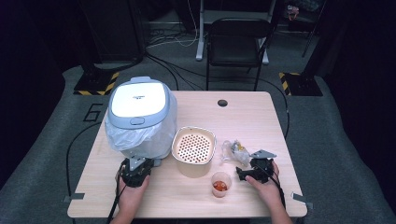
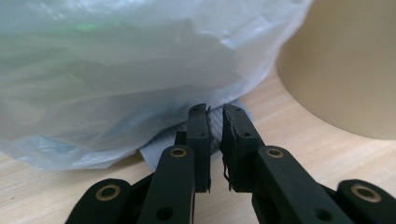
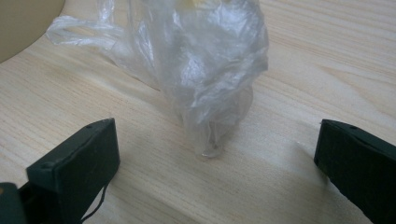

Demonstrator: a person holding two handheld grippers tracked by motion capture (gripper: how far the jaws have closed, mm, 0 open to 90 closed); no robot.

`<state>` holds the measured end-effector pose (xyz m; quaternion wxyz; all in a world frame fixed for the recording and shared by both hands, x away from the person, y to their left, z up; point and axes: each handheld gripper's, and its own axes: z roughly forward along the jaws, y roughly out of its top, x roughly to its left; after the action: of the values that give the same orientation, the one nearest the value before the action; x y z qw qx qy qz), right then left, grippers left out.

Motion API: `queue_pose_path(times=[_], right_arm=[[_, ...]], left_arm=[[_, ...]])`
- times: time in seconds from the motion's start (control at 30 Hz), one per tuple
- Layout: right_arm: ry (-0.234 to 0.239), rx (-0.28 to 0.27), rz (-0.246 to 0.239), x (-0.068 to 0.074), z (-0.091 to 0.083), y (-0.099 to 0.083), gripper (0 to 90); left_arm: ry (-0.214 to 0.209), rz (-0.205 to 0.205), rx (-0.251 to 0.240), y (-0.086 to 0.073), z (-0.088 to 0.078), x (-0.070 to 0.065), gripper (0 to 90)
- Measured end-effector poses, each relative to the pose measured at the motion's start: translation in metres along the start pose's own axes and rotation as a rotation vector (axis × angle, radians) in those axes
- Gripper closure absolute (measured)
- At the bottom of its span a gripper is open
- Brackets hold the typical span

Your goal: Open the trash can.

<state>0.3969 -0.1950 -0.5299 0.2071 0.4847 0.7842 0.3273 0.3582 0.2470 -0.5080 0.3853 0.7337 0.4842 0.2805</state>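
A rice cooker [image 1: 139, 105] with a white lid stands at the table's left, its body wrapped in a clear plastic bag [image 2: 130, 70]. My left gripper [image 1: 141, 162] lies at its front foot. In the left gripper view that gripper [image 2: 215, 119] is shut, with the tips against the cooker's grey base [image 2: 161, 148] under the bag's hem and nothing seen between the jaws. A small crumpled clear bag [image 3: 215, 60] lies right of centre. My right gripper [image 3: 217, 133] is open wide just short of it, one jaw on each side, touching nothing.
A beige perforated basket [image 1: 194, 151] stands between the cooker and the crumpled bag [image 1: 233, 149]. A small clear cup [image 1: 221, 184] with red-orange contents sits near the front edge, left of the right gripper [image 1: 250, 164]. A black chair [image 1: 238, 39] stands behind the table.
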Motion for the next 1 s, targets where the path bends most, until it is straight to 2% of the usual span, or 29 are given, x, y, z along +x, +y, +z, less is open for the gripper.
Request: queue_pose_path(times=[0.03,0.07,0.1,0.17,0.2,0.23,0.37,0.43,0.47,0.5,0.53,0.6,0.63,0.67,0.8,0.83,0.9,1.0], right_arm=[[0.001,0.0,-0.001,0.0,0.0,0.0,0.0],[0.001,0.0,-0.001,0.0,0.0,0.0,0.0],[0.001,0.0,-0.001,0.0,0.0,0.0,0.0],[0.006,0.0,0.001,0.0,0.0,0.0,0.0],[0.005,-0.001,0.0,0.0,0.0,0.0,0.0],[0.005,0.0,-0.001,0.0,0.0,0.0,0.0],[0.004,-0.003,0.003,0.001,0.0,0.0,0.0],[0.004,-0.001,0.003,0.001,0.0,0.0,0.0],[0.004,-0.001,0.003,0.001,0.0,0.0,0.0],[0.004,-0.001,0.003,0.001,0.0,0.0,0.0],[0.004,-0.001,0.003,0.001,0.0,0.0,0.0],[0.003,-0.002,0.004,0.001,0.0,0.0,0.0],[0.003,-0.002,0.003,0.001,0.0,0.0,0.0],[0.003,-0.002,0.003,0.001,0.0,0.0,0.0],[0.003,0.0,0.007,0.001,0.0,0.0,0.0],[0.003,-0.002,0.004,0.001,0.0,0.0,0.0],[0.004,0.0,0.007,0.001,0.0,0.0,0.0],[0.004,0.0,0.008,0.001,0.0,0.0,0.0]], left_arm=[[0.025,0.002,-0.019,-0.002,0.002,-0.001,78.2],[0.025,0.002,-0.019,-0.002,0.002,-0.001,74.2],[0.036,0.003,-0.026,-0.003,0.004,-0.001,74.2],[0.011,-0.042,-0.013,-0.003,0.003,0.002,72.9],[-0.001,-0.049,0.003,-0.002,0.003,0.002,72.8],[0.011,-0.017,-0.002,-0.002,0.004,0.001,72.8],[0.024,-0.003,-0.011,-0.004,0.004,0.0,72.4],[0.011,-0.017,-0.023,-0.007,0.005,0.001,72.4],[0.014,-0.01,-0.028,-0.008,0.005,0.0,72.4],[0.028,0.02,-0.027,-0.009,0.005,-0.001,72.4],[0.025,0.003,-0.03,-0.011,0.006,-0.003,72.6],[0.035,0.022,-0.043,-0.014,0.007,-0.003,72.9],[0.022,-0.007,-0.041,-0.016,0.008,-0.006,72.9],[0.022,-0.007,-0.041,-0.016,0.008,-0.006,72.9],[0.035,0.024,0.016,-0.015,0.011,-0.008,73.5],[0.035,0.016,0.008,-0.015,0.012,-0.008,73.6],[0.031,0.027,0.013,-0.013,0.012,-0.002,73.6],[0.029,0.026,0.016,-0.013,0.013,-0.002,73.7]])
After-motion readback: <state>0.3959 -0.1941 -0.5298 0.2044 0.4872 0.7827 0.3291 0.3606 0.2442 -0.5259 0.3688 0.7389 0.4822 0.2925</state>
